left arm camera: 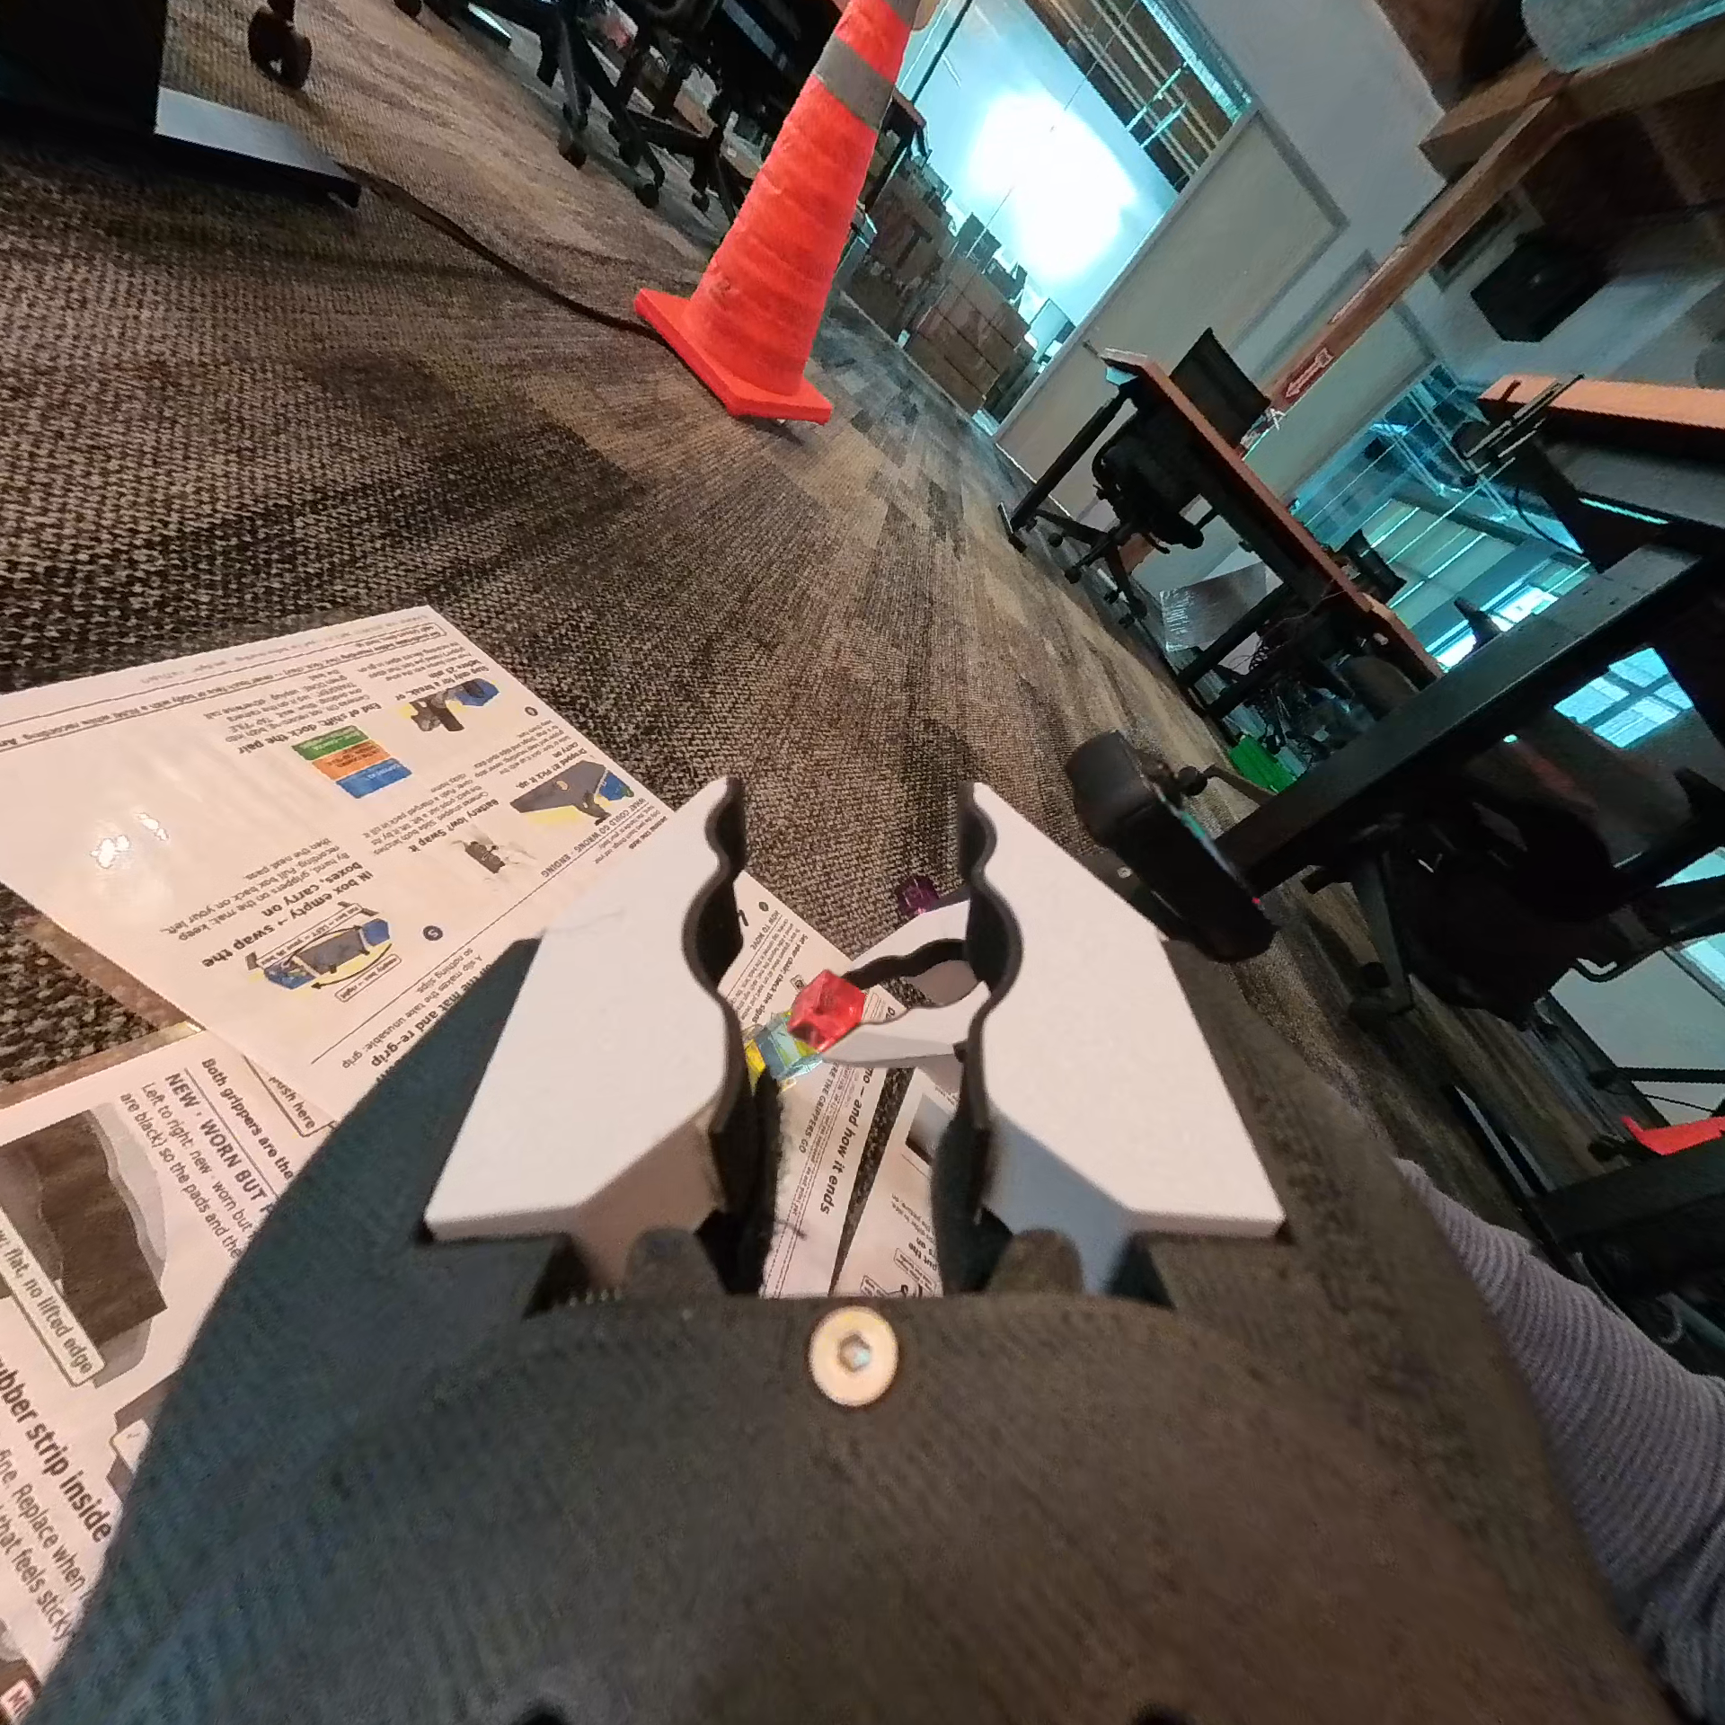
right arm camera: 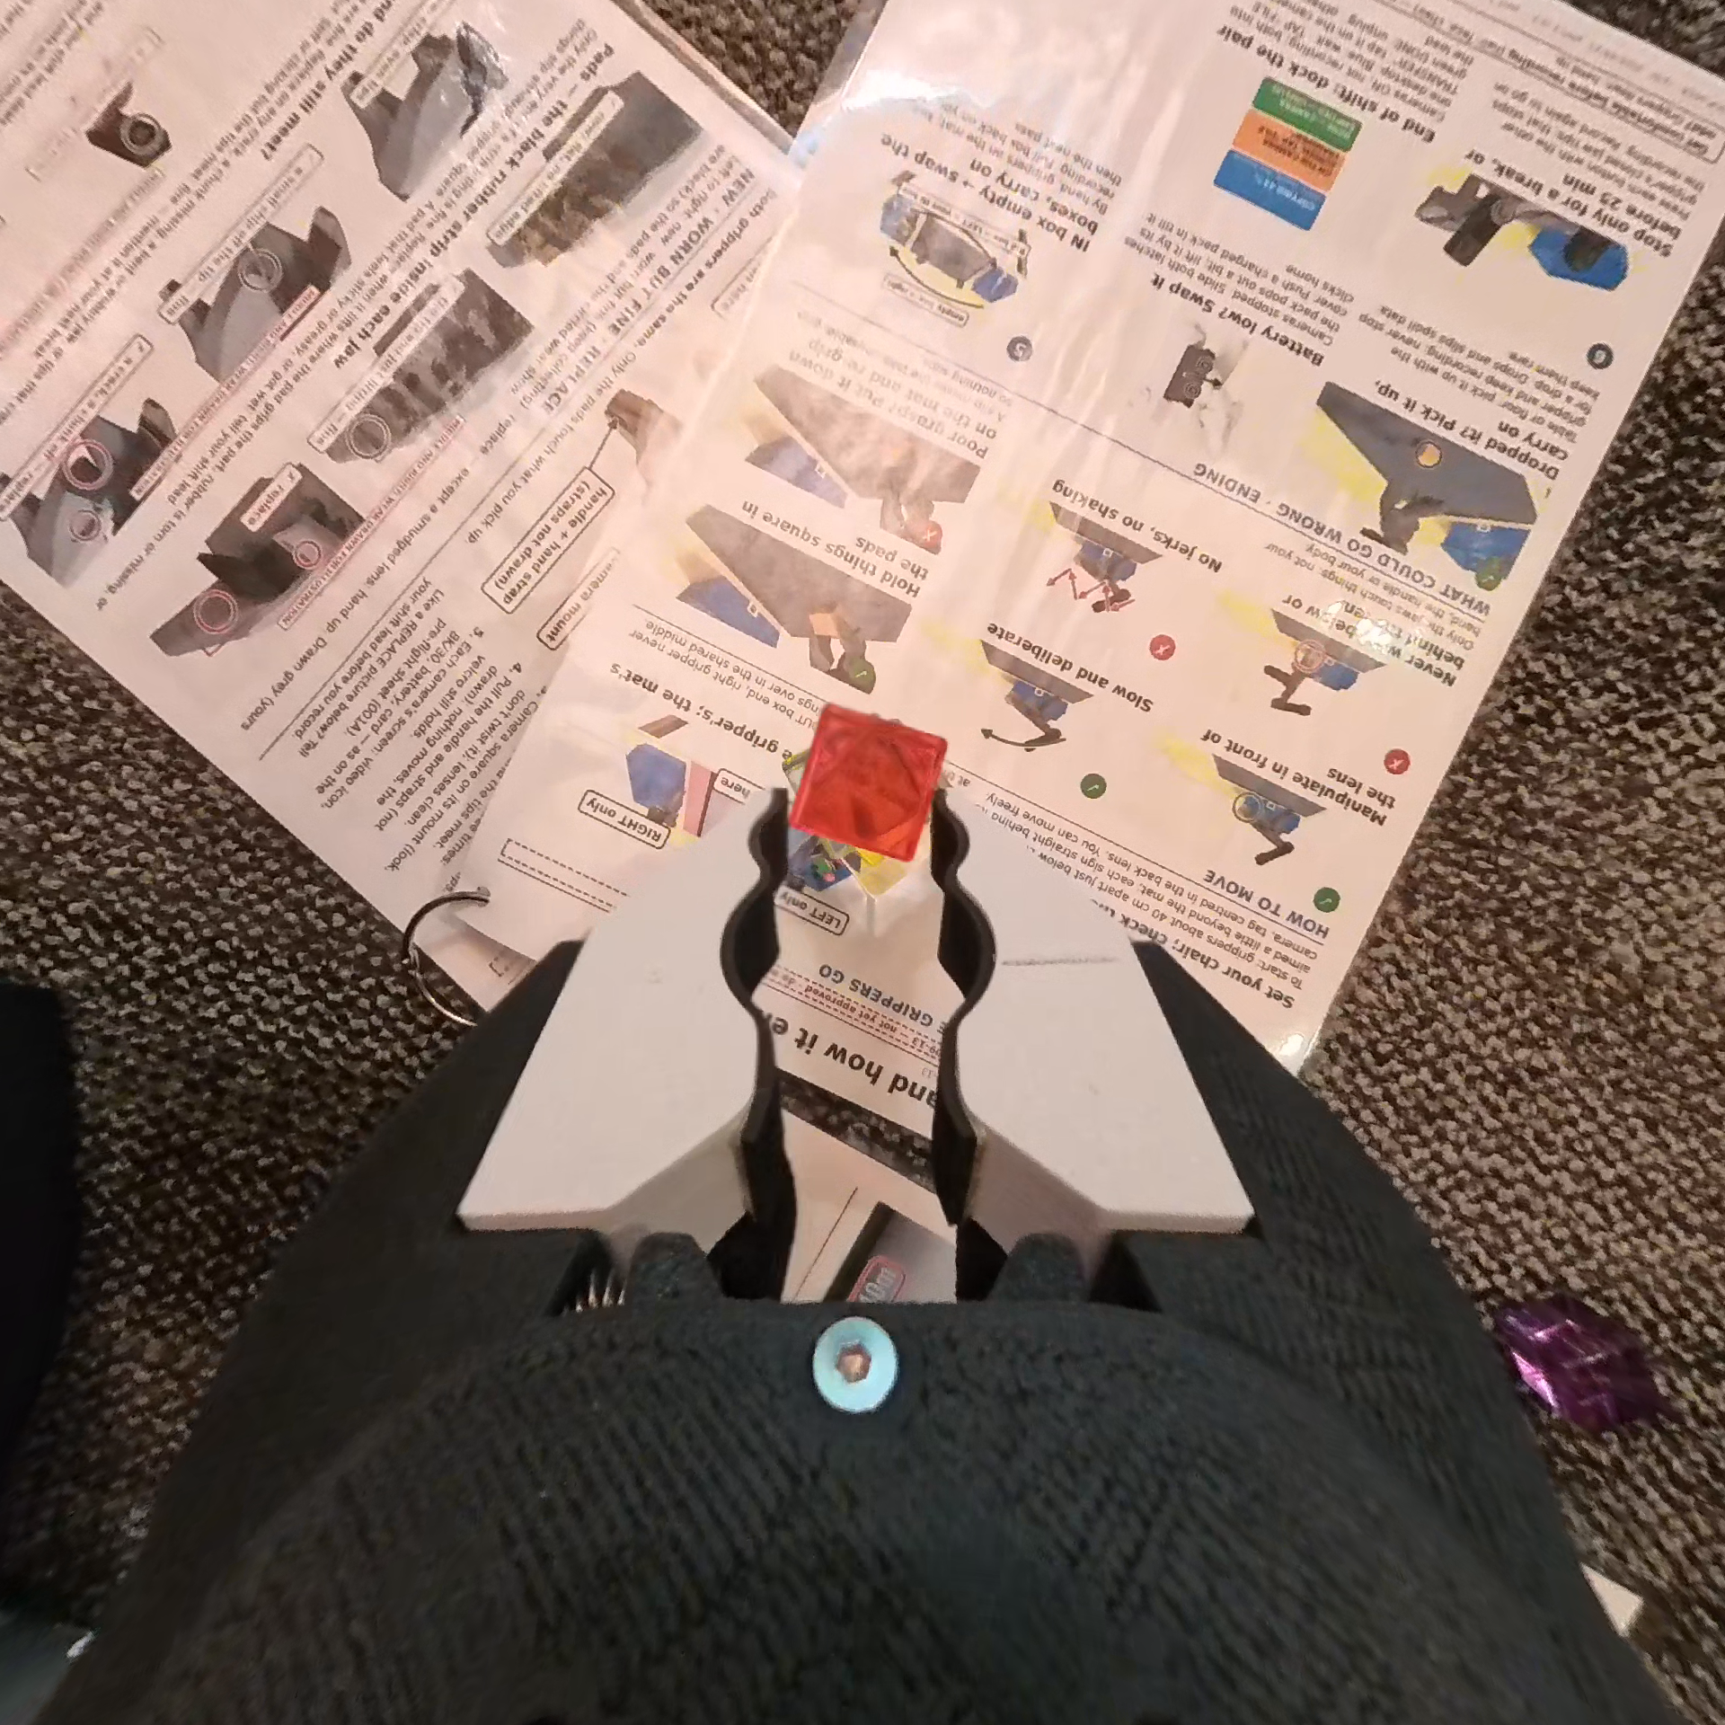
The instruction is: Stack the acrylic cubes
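Right gripper [right arm camera: 854, 821] is clamped on a red cube [right arm camera: 866, 782], pads on both its sides, held above the near edge of the laminated sheet [right arm camera: 1167, 467] on the carpet [right arm camera: 1540, 933]. Left gripper [left arm camera: 851, 831] gapes with nothing between its fingers, low over the carpet. Purple wrapper [right arm camera: 1577, 1367] lies on the carpet just off the sheet's near corner.

This is an office. The floor is grey-brown carpet [left arm camera: 653, 560]. An orange traffic cone [left arm camera: 793, 215] stands on it. Behind the cone stand wheeled office chairs [left arm camera: 635, 121]; to its right are desks [left arm camera: 1260, 448] and glass partition walls [left arm camera: 1055, 187].
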### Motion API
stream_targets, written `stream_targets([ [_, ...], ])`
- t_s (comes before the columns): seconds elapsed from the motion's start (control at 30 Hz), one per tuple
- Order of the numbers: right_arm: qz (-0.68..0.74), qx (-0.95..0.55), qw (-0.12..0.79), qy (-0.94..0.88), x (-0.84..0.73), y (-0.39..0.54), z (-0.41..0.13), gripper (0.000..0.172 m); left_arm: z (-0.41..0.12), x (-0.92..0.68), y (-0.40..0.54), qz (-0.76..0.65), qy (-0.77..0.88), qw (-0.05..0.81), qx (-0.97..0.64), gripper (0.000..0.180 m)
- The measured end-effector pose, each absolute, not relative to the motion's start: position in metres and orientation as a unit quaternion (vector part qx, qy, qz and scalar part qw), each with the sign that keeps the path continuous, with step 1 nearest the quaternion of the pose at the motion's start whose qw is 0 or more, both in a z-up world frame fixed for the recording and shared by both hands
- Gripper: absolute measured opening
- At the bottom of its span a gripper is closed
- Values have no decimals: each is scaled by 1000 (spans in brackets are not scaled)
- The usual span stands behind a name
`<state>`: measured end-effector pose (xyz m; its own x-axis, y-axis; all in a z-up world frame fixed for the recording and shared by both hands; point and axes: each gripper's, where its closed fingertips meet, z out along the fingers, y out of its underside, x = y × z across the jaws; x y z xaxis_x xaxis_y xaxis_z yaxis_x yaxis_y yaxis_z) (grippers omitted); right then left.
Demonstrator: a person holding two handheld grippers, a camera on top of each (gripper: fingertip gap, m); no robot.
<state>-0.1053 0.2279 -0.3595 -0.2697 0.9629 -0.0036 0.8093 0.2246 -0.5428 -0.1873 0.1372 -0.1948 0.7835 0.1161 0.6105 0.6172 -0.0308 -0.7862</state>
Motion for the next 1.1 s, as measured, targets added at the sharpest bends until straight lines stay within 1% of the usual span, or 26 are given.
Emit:
stream_targets([
  [0.07, 239, -582, 174, -758, -108, 228, -356, 44, -195, -187, 137, -196, -265, 643, -691, 44],
  [0.13, 253, -581, 185, -751, -108, 233, -347, 55, -195, -187, 137, -196, -265, 642, -692, 44],
  [0.17, 251, -585, 208, -742, -109, 244, -339, 57, -196, -187, 137, -196, -266, 642, -692, 44],
  [0.2, 242, -593, 256, -724, -110, 264, -328, 61, -196, -187, 137, -196, -266, 642, -692, 44],
  [0.27, 205, -618, 389, -652, -102, 325, -299, 60, -196, -188, 137, -195, -268, 642, -691, 44],
  [0.3, 175, -640, 444, -602, -88, 359, -290, 55, -197, -188, 137, -196, -270, 641, -691, 44],
  [0.33, 144, -668, 475, -554, -69, 389, -289, 51, -198, -188, 137, -197, -271, 640, -691, 44],
  [0.37, 120, -697, 484, -516, -49, 411, -296, 50, -199, -188, 138, -197, -272, 640, -691, 45],
  [0.4, 109, -722, 474, -493, -34, 426, -310, 50, -199, -188, 139, -196, -272, 640, -691, 45],
  [0.5, 117, -780, 402, -465, -16, 441, -364, 50, -197, -185, 140, -194, -265, 640, -695, 45],
  [0.57, 104, -806, 376, -445, -10, 452, -391, 52, -197, -185, 140, -190, -262, 640, -697, 44],
  [0.67, 79, -837, 370, -396, 0, 477, -413, 53, -200, -185, 141, -190, -261, 636, -701, 44],
  [0.77, 78, -860, 368, -344, 4, 497, -425, 56, -201, -185, 142, -191, -263, 635, -701, 44],
  [0.87, 75, -879, 341, -324, 7, 504, -440, 55, -199, -186, 143, -196, -264, 638, -697, 44],
  [0.9, 76, -881, 337, -323, 6, 506, -444, 53, -199, -185, 143, -198, -263, 637, -697, 44],
  [1.0, 89, -880, 325, -335, 1, 505, -447, 26, -200, -183, 145, -195, -258, 635, -702, 44],
  [1.1, 85, -868, 329, -363, -4, 499, -437, 25, -200, -182, 145, -197, -257, 635, -701, 44],
])
